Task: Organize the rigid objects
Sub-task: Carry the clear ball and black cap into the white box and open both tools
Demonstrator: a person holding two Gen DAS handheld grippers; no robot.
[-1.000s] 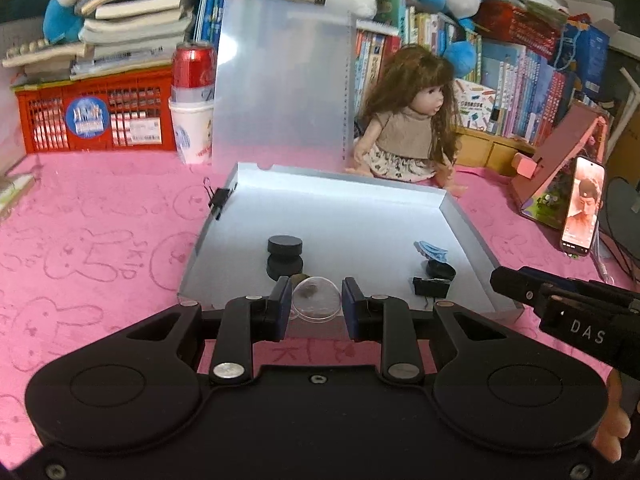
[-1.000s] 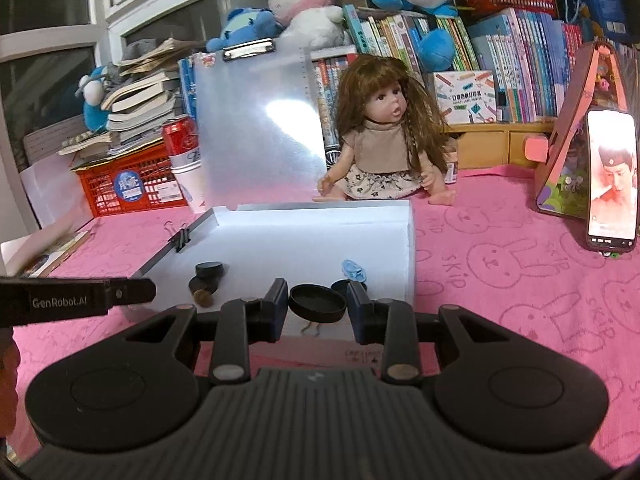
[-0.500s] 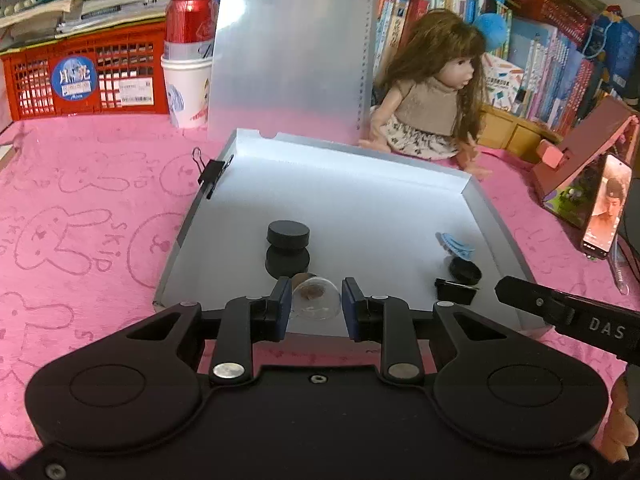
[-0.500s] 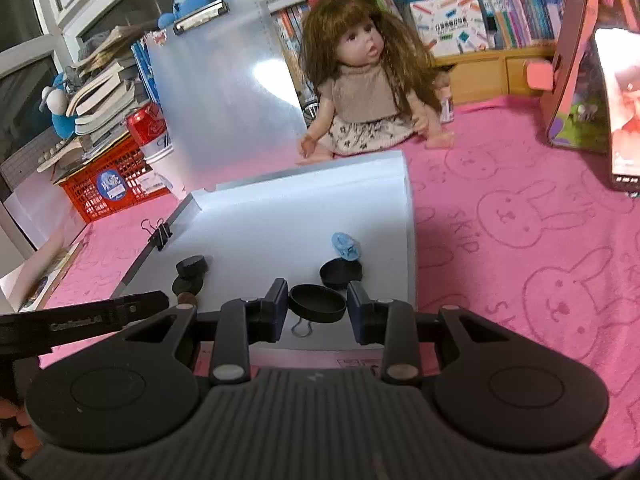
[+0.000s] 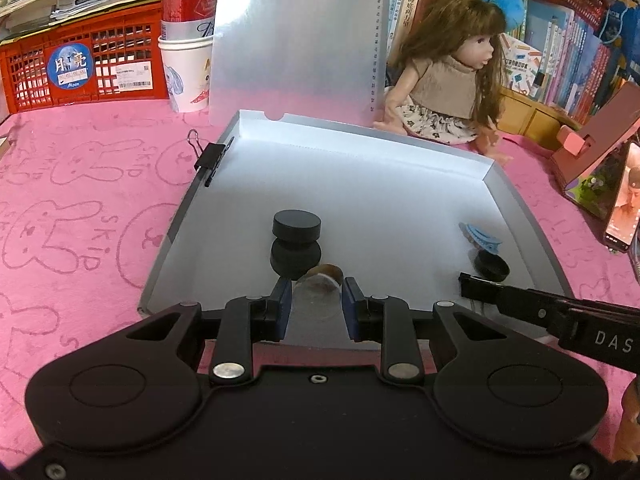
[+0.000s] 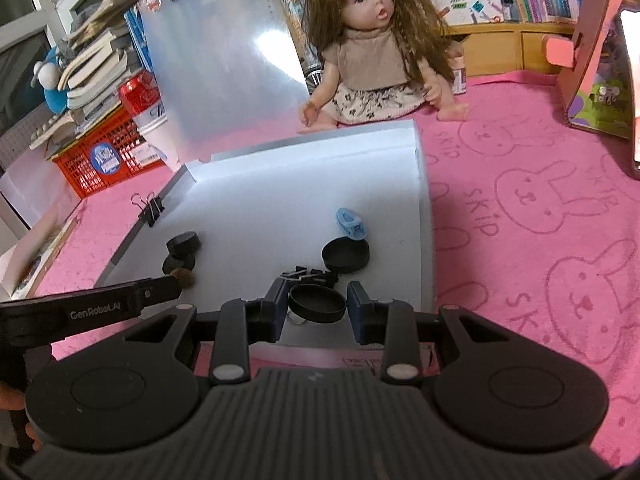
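A clear round lid (image 5: 318, 292) sat clamped between the pads of the left tool (image 5: 316, 304), low over the near edge of the white tray (image 5: 360, 184). A black round lid (image 6: 317, 303) was likewise held in the narrow grip of the right tool (image 6: 318, 308), above the tray's near right part. Neither piece had been set down, so the sorting looked partly done at best.

Already lying in the tray were two stacked black caps (image 5: 296, 240) at the left with a small brown piece (image 5: 326, 270) just beside them, another black lid (image 6: 346, 255) and a blue clip (image 6: 351, 222) at the right, and a dark binder clip (image 6: 310, 274) just ahead of the right tool. A further binder clip (image 5: 210, 158) gripped the tray's left wall. The tray rested on a pink worktop (image 5: 80, 200), with a doll (image 6: 376, 48) sitting beyond it.
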